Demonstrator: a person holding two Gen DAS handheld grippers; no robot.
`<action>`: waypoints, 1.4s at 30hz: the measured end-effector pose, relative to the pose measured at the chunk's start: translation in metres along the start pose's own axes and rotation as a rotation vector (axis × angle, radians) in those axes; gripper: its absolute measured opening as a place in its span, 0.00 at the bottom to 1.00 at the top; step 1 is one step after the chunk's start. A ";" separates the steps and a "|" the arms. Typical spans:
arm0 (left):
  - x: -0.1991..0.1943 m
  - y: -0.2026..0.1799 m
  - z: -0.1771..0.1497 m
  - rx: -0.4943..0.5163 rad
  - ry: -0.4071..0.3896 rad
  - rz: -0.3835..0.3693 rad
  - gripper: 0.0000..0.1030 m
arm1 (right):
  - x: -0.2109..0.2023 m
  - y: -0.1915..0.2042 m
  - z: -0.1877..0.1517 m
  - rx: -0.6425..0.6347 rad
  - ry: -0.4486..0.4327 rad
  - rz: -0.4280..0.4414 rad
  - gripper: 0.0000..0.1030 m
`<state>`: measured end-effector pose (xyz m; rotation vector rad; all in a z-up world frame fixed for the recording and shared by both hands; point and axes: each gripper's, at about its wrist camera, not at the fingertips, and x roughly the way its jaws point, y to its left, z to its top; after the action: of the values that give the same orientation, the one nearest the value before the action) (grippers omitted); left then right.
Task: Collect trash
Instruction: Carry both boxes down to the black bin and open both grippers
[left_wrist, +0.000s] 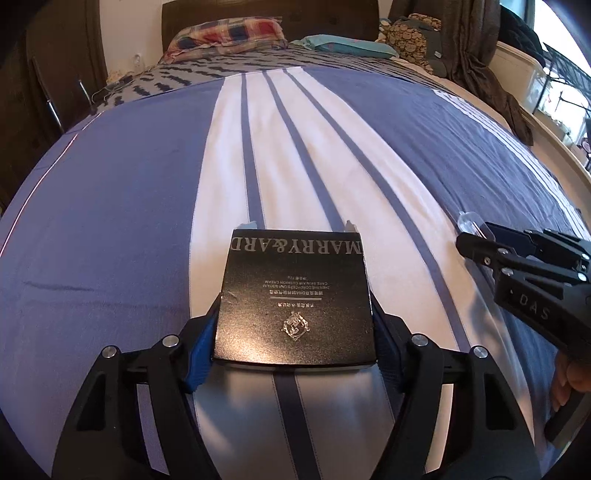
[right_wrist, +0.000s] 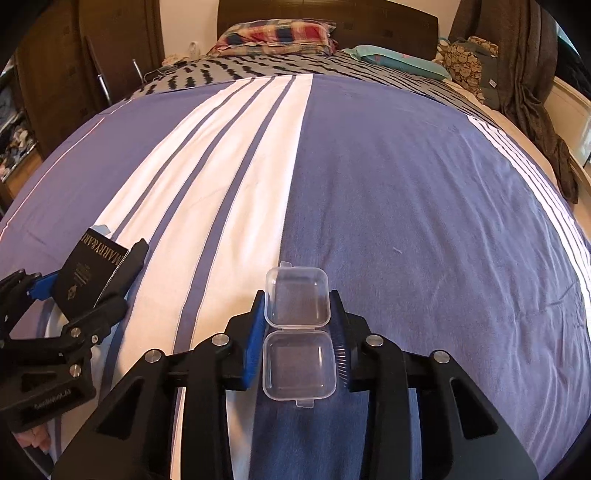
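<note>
My left gripper (left_wrist: 295, 236) is shut on a flat black box (left_wrist: 295, 295) with silver "MARRY&ARD" lettering and holds it above the bed. The same box (right_wrist: 86, 275) and left gripper (right_wrist: 118, 251) show at the left of the right wrist view. My right gripper (right_wrist: 298, 295) is shut on a small clear plastic case (right_wrist: 298, 332) that lies hinged open between its fingers. In the left wrist view the right gripper (left_wrist: 476, 238) enters from the right with the clear case (left_wrist: 471, 223) at its tip.
Below both grippers lies a bed with a blue and white striped cover (left_wrist: 332, 155). Pillows (right_wrist: 277, 35) and a dark headboard (right_wrist: 388, 22) stand at the far end. A wardrobe (right_wrist: 55, 74) is on the left, hanging dark cloth (right_wrist: 532, 92) on the right.
</note>
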<state>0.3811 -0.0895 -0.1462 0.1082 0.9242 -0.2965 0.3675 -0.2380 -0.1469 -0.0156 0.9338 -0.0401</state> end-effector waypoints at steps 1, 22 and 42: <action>-0.005 -0.001 -0.004 0.009 -0.004 -0.008 0.66 | -0.003 0.000 -0.002 0.005 0.003 0.000 0.33; -0.150 -0.030 -0.114 0.039 -0.110 -0.078 0.65 | -0.147 0.010 -0.117 0.000 -0.097 0.124 0.33; -0.259 -0.061 -0.243 0.055 -0.200 -0.129 0.66 | -0.232 0.042 -0.253 -0.039 -0.191 0.149 0.33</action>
<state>0.0296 -0.0414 -0.0828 0.0684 0.7255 -0.4441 0.0274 -0.1852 -0.1129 0.0135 0.7430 0.1159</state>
